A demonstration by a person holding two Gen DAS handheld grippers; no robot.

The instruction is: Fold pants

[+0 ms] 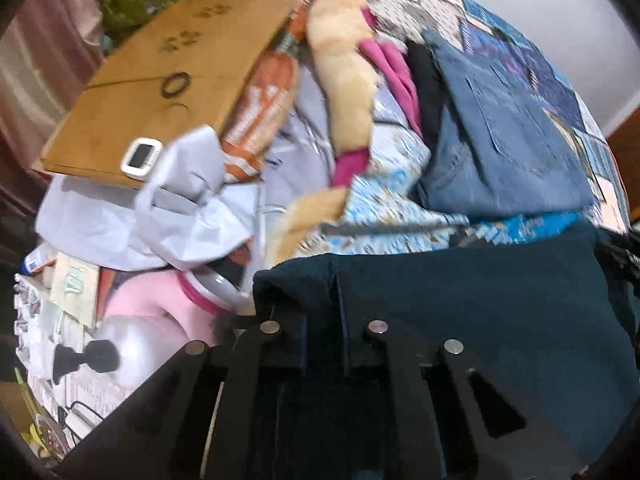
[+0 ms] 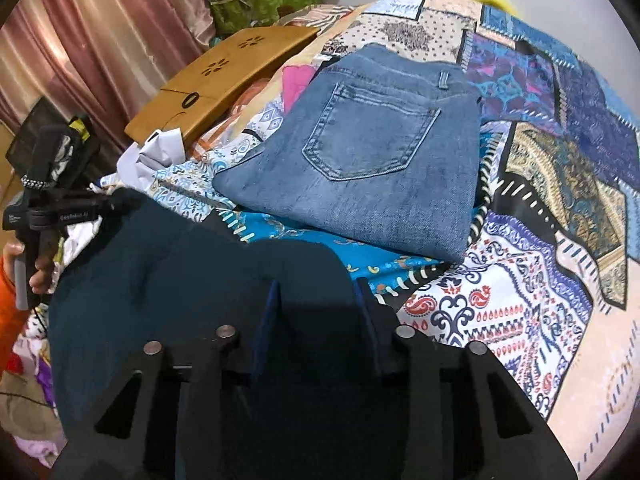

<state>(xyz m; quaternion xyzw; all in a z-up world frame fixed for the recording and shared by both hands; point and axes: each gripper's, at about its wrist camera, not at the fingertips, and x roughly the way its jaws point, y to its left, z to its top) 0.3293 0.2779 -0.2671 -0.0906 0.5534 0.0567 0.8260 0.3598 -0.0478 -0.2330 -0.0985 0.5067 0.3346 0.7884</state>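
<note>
Dark teal pants (image 2: 168, 280) lie on the patterned bedspread (image 2: 520, 312), near folded jeans (image 2: 360, 148). Left gripper (image 1: 322, 320) is pinched narrow on the cloth edge; right gripper (image 2: 318, 308) is half-closed over it. A thin grip may slip, spoiling the fold.

Left wrist view: steeply downward, close over dark teal fabric pants (image 1: 480, 320). Right wrist view: likewise, close above. Shared: folded blue denim jeans (image 2: 368, 152), brown cardboard sheet (image 1: 168, 80), patchwork-print bedspread (image 2: 540, 280).
</note>
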